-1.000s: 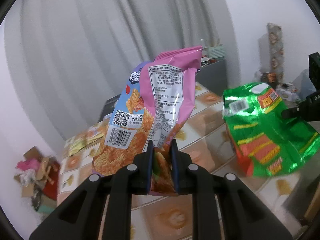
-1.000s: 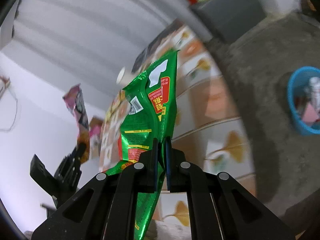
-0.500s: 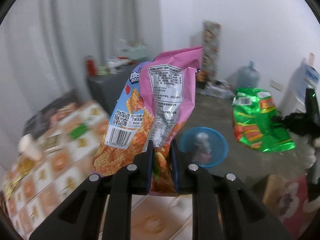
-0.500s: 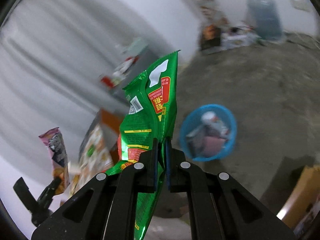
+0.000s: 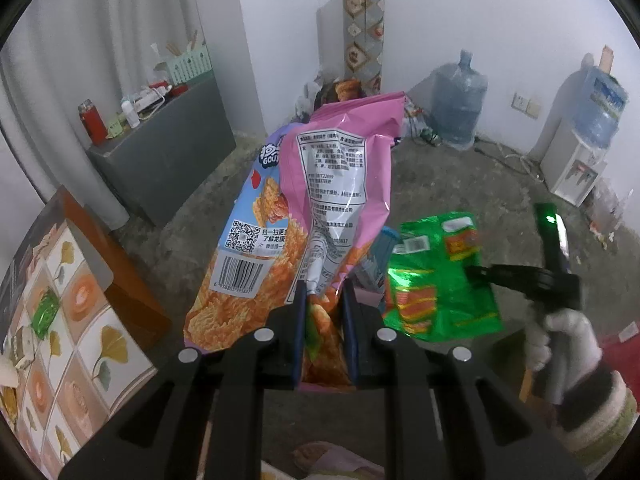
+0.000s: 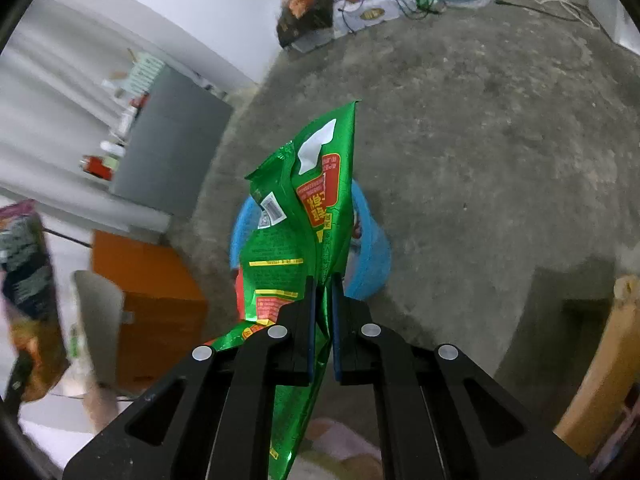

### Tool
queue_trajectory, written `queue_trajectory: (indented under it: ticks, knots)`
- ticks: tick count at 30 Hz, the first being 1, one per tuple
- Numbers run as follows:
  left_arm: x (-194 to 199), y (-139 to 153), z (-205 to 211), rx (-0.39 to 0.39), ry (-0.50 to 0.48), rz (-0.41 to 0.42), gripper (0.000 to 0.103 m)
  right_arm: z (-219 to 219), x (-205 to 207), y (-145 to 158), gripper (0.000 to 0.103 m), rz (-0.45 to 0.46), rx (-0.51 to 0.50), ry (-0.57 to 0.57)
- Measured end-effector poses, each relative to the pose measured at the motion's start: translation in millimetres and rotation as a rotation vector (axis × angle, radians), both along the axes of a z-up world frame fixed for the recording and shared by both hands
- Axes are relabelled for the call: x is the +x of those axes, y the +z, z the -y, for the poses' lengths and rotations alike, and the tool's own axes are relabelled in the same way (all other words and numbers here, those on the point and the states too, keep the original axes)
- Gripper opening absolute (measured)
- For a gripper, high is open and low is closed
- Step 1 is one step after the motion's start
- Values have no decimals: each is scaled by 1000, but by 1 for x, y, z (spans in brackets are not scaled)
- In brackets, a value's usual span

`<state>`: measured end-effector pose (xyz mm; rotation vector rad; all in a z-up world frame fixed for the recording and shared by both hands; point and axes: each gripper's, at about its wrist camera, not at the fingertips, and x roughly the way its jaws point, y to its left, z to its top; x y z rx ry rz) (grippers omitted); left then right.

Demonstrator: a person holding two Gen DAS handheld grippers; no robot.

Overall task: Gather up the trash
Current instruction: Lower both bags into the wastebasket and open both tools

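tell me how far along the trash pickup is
Done: some trash already lies in the blue bin. In hand: the left gripper is shut on the pink bag, the right gripper on the green bag, above the bin. Left: drop both; a green wrapper is on the table.

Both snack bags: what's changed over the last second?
Both hands swung away from the tiled table toward the floor; the blue basket now lies behind the green bag. Unchanged: left gripper clamps the pink bag, right gripper the green bag.
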<state>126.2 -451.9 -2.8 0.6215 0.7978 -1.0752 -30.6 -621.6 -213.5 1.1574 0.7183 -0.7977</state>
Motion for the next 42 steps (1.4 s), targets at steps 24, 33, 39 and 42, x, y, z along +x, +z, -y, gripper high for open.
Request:
queue_trajectory:
  ticks: [24, 33, 39, 42]
  knots:
    - [-8, -163, 162, 248, -41, -401, 38, 12, -11, -69, 47, 225, 202, -157]
    - [21, -125, 134, 194, 20, -355, 51, 12, -19, -73, 49, 368, 278, -235]
    - [24, -64, 72, 138, -14, -280, 53, 13, 5, -59, 54, 286, 222, -158]
    - [24, -45, 34, 112, -7, -247, 54, 13, 35, -58, 31, 138, 181, -78]
